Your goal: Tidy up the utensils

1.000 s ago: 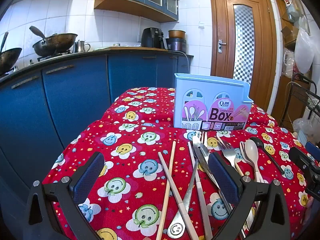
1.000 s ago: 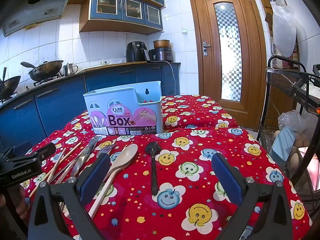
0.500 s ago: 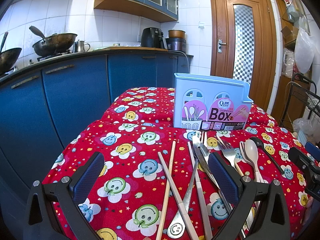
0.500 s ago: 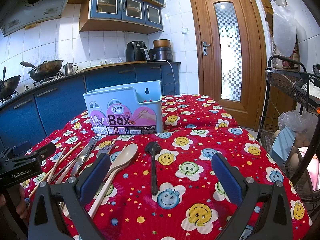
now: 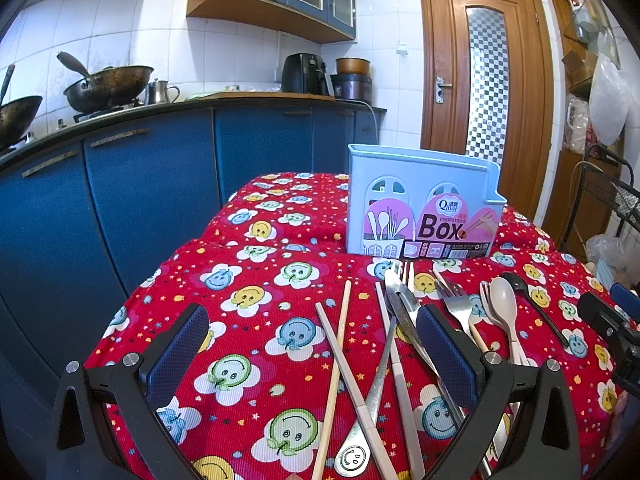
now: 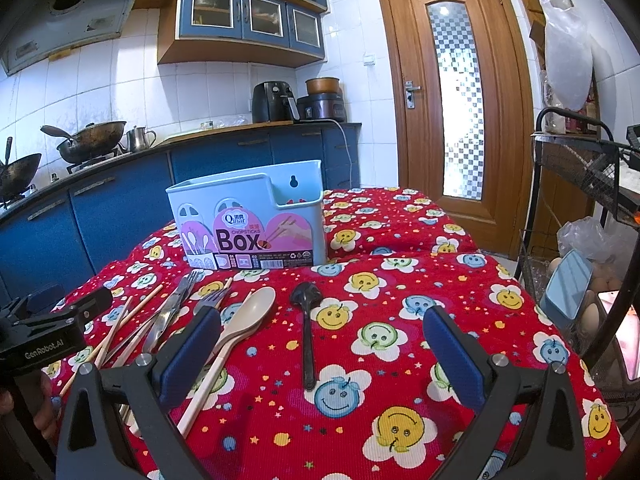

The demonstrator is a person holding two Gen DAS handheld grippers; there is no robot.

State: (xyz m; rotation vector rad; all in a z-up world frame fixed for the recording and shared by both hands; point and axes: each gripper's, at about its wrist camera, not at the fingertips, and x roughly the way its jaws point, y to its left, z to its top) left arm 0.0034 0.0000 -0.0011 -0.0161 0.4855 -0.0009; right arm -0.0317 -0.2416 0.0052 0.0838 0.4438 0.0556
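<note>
A light blue utensil box (image 5: 420, 208) (image 6: 248, 216) stands upright at the back of the red smiley-print table (image 5: 256, 344) (image 6: 400, 320). Loose utensils lie in front of it: wooden chopsticks (image 5: 338, 360), a steel knife (image 5: 400, 304), a steel spoon (image 5: 370, 400), forks (image 5: 454, 304), a beige spoon (image 5: 505, 308) (image 6: 248, 316) and a black spoon (image 5: 532, 304) (image 6: 306, 328). My left gripper (image 5: 312, 344) is open just above the chopsticks and knife. My right gripper (image 6: 320, 344) is open, the black spoon lying between its fingers.
Blue kitchen cabinets (image 5: 140, 184) with woks (image 5: 108, 88) on the stove run along the left. A wooden door (image 6: 460, 92) is behind the table. A wire rack (image 6: 580, 184) with bags stands at the right. The left gripper's body (image 6: 44, 340) sits at the right view's left edge.
</note>
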